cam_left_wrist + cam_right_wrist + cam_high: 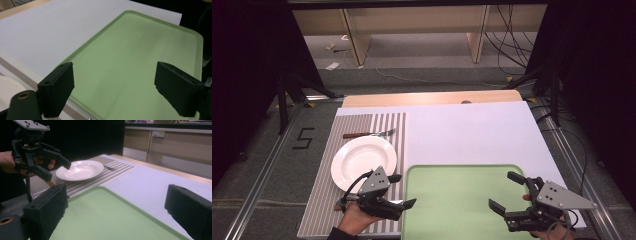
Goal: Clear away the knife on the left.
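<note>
A white plate (363,159) (80,170) lies on a striped placemat (357,200) at the left, with a fork (369,133) (108,166) just beyond it. To the right, at the table's near edge, sits a bare pale green tray (462,200) (140,62) (112,217). My left gripper (405,190) (115,87) is open and holds nothing; it hovers at the tray's left rim, beside the plate's near edge. My right gripper (501,190) (117,210) is open too, with nothing in it, over the tray's right part. The right gripper view catches the left gripper (60,171) in front of the plate.
Placemat and tray rest on a white sheet (472,130) over a wooden tabletop (432,97). Past the table's far edge are wooden furniture legs (357,40) and cables (512,45) on the floor. Black stands (282,95) flank the table.
</note>
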Demonstrator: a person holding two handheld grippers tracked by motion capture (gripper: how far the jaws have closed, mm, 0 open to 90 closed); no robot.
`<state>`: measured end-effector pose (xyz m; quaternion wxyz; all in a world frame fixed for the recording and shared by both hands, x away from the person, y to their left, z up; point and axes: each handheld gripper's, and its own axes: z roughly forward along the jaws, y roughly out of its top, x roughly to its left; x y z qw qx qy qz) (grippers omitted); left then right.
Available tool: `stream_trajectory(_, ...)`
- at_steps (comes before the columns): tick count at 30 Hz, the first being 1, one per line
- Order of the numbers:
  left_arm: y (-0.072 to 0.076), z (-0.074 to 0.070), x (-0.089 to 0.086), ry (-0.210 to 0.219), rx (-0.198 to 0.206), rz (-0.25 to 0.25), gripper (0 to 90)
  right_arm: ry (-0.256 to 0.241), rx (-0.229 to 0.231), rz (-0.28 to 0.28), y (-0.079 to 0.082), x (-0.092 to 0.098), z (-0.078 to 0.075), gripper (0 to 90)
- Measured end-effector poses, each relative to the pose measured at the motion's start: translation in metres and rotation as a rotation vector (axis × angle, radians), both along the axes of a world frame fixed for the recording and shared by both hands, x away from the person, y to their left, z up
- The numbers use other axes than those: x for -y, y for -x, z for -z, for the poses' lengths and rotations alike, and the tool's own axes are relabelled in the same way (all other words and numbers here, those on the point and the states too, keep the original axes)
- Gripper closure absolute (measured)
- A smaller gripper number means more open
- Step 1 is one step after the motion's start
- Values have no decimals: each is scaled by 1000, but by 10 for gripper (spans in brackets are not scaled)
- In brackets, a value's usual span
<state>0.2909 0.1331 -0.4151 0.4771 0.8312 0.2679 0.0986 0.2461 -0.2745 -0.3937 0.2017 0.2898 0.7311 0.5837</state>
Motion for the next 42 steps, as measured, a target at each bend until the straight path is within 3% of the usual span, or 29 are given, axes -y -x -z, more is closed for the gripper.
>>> stream_trajectory(3,1,-2,-1,-42,22,-4,163,1,-1,-1,0,0,0,56)
stream_trajectory(10,-2,2,-7,-116,5,5,165,-2,-1,-2,0,0,0,57)
stream_trajectory(20,-5,9,-31,-259,-70,15,165,3,-4,-3,0,0,0,57)
stream_trajectory(21,-5,9,-31,-259,-70,15,165,3,-6,-4,0,0,0,57)
stream_trajectory(23,-5,11,-34,-303,-98,8,168,4,-3,-5,0,0,0,57)
stream_trajectory(24,-5,11,-34,-303,-98,8,167,4,-3,-5,0,0,0,57)
stream_trajectory(25,-4,11,-34,-331,-110,15,167,5,-4,-6,0,-1,0,57)
stream_trajectory(26,-4,11,-34,-331,-110,15,168,5,-4,-6,0,-1,0,57)
stream_trajectory(28,-3,13,-35,-389,-141,42,168,10,-6,-9,0,-1,1,57)
stream_trajectory(32,-3,16,-39,-440,-174,53,168,11,-8,-7,0,-1,1,57)
stream_trajectory(42,-5,26,-47,-483,-216,51,178,8,-8,-8,0,0,1,57)
